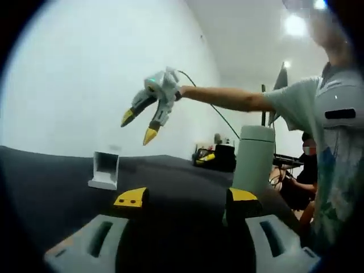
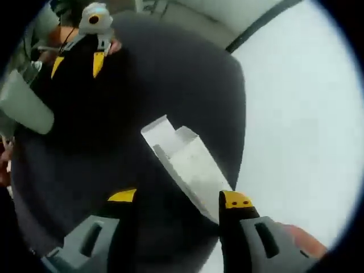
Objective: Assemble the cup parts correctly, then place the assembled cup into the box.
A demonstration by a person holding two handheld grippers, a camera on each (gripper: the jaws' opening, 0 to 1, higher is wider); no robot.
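left gripper (image 1: 187, 199) low over the dark table (image 1: 51, 176), yellow-tipped jaws apart, nothing between them. pale green cup body (image 1: 253, 162) upright on the table, just behind the right jaw tip; touching or not, cannot tell. small white box (image 1: 105, 169) further back on the left, open side facing here. right gripper (image 1: 139, 126) held high in the air by an outstretched arm (image 1: 227, 98), jaws apart, empty.

in the right gripper view: right gripper (image 2: 179, 199) above the white box (image 2: 187, 162), jaws apart; left gripper (image 2: 77, 63) far off near the top, jaws apart, cup (image 2: 25, 105) beside it.
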